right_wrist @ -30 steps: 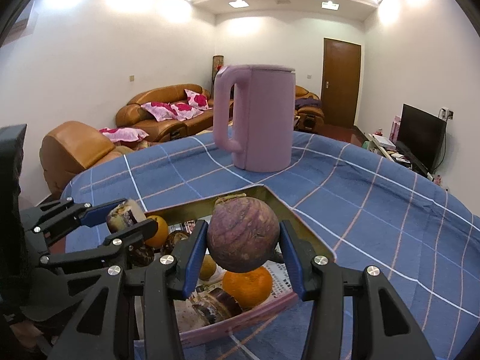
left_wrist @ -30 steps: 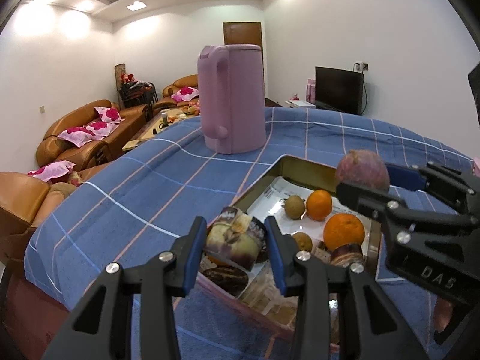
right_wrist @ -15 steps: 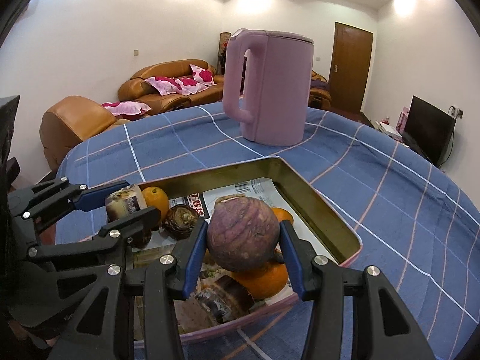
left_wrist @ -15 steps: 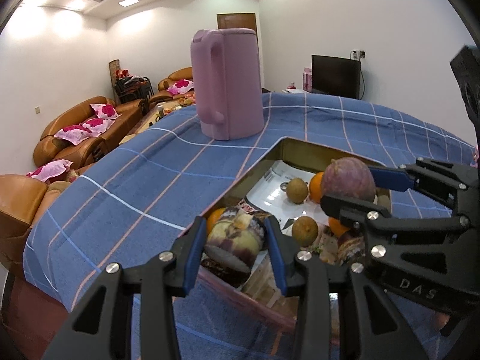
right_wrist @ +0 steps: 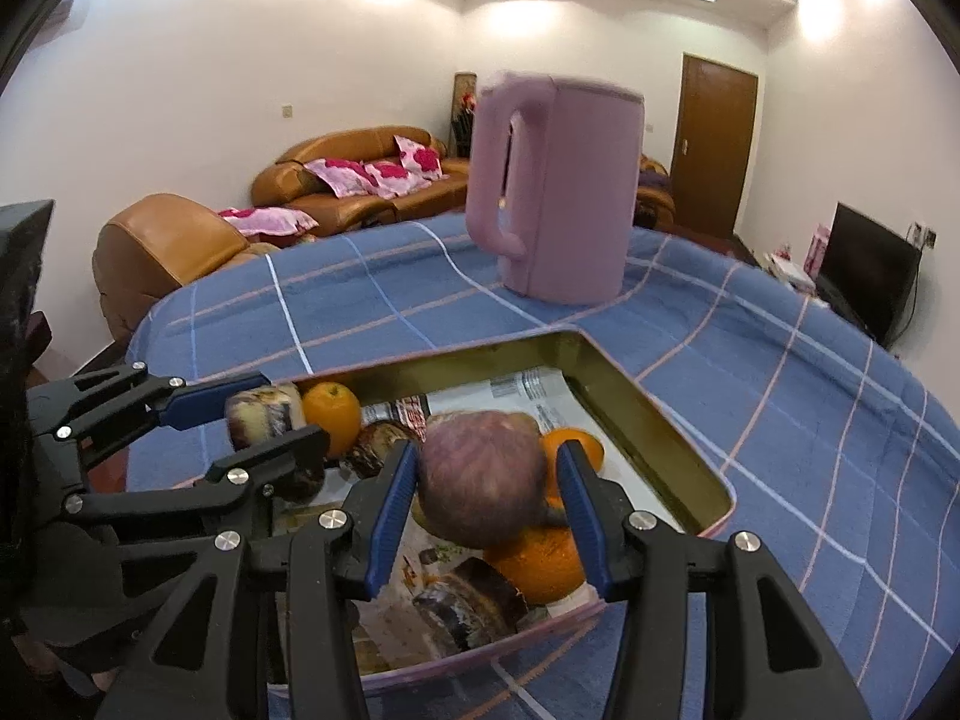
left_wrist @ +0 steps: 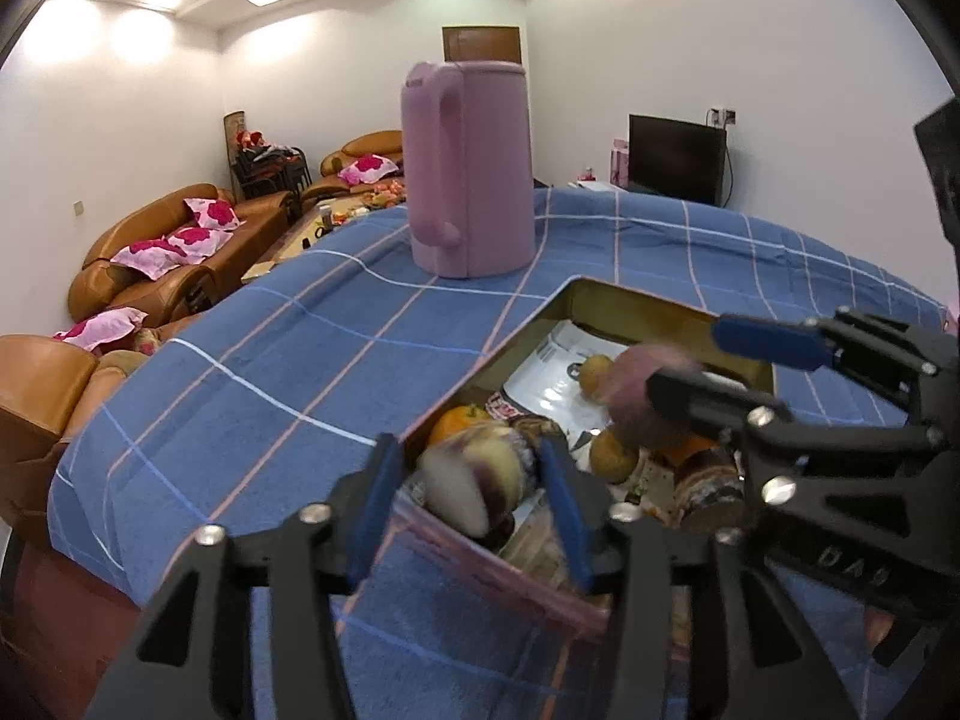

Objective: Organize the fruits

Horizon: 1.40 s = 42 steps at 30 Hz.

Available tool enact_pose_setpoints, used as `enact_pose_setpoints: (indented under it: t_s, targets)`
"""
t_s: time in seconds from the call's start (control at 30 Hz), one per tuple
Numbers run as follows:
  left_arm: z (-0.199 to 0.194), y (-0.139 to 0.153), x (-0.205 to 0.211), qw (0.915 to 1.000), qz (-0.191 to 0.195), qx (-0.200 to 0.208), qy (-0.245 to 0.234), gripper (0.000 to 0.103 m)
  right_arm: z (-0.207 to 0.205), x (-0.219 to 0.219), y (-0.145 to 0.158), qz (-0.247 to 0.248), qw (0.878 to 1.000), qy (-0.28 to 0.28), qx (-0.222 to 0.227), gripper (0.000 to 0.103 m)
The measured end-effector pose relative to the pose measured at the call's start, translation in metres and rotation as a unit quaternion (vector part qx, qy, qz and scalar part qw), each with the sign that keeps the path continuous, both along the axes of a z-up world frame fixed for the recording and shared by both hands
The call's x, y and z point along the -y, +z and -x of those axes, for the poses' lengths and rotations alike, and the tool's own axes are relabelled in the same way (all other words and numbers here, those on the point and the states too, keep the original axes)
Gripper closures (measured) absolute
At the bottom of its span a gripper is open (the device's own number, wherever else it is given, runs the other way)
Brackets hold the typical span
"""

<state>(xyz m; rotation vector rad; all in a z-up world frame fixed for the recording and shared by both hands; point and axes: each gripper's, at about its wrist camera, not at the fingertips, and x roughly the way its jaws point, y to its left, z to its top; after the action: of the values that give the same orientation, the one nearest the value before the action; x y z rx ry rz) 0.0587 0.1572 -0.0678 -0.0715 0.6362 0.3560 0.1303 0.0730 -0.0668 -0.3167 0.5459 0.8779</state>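
Observation:
My left gripper [left_wrist: 471, 486] is shut on a cut purple-and-cream fruit piece [left_wrist: 474, 483] at the near left corner of the tin tray [left_wrist: 636, 300]. It also shows in the right wrist view [right_wrist: 264, 417]. My right gripper [right_wrist: 486, 483] is shut on a round purple fruit [right_wrist: 483, 480], low over the tray's middle; it looks blurred in the left wrist view [left_wrist: 639, 402]. The tray [right_wrist: 654, 438] is lined with newspaper and holds oranges [right_wrist: 333, 414], small brown fruits [left_wrist: 594, 369] and dark cut pieces [right_wrist: 468, 603].
A tall pink jug [left_wrist: 471, 168] stands on the blue checked tablecloth [left_wrist: 288, 360] behind the tray; it also shows in the right wrist view [right_wrist: 555, 186]. Brown sofas [left_wrist: 174, 252] lie beyond the left table edge, a TV [left_wrist: 675, 159] at the back right.
Both grippers have dropped lower toward the tray with their fruits still held. The purple fruit now sits just above the oranges, the cut piece at the tray's near corner.

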Motion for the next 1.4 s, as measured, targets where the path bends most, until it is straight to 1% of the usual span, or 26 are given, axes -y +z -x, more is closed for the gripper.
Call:
enact_pose_setpoints:
  t_s: [0.03,0.1,0.17,0.23,0.37,0.53,0.67,0.97,1.4]
  targets:
    - [0.003,0.002,-0.001,1.0000,0.001,0.004,0.003,0.036,0.002,0.002,0.003,-0.003,1.000,-0.002,0.005,0.051]
    - [0.009,0.008,-0.001,0.9998,0.006,0.017,-0.002,0.011,0.004,0.011,0.012,-0.016,1.000,-0.010,0.012,0.045]
    - [0.015,0.016,0.003,0.9995,0.004,0.031,-0.006,0.000,0.006,0.020,0.019,-0.028,0.999,-0.019,0.017,0.044]
    - [0.022,0.025,0.013,0.9985,-0.007,0.052,-0.017,0.000,0.008,0.029,0.025,-0.033,0.998,-0.037,0.025,0.043]
    - [0.028,0.036,0.026,0.9970,-0.021,0.069,-0.029,0.000,0.013,0.047,0.033,-0.042,0.996,-0.067,0.029,0.043]
    - [0.027,0.039,0.029,0.9972,-0.020,0.067,-0.027,0.000,0.019,0.067,0.038,-0.062,0.993,-0.095,0.033,0.042]
    - [0.027,0.041,0.032,0.9971,-0.021,0.069,-0.024,0.000,0.022,0.083,0.041,-0.073,0.990,-0.114,0.035,0.037]
    - [0.030,0.045,0.043,0.9963,-0.027,0.077,-0.029,0.000,0.029,0.100,0.045,-0.084,0.987,-0.128,0.045,0.036]
    - [0.031,0.046,0.045,0.9963,-0.026,0.077,-0.028,0.000,0.034,0.106,0.044,-0.090,0.986,-0.132,0.048,0.035]
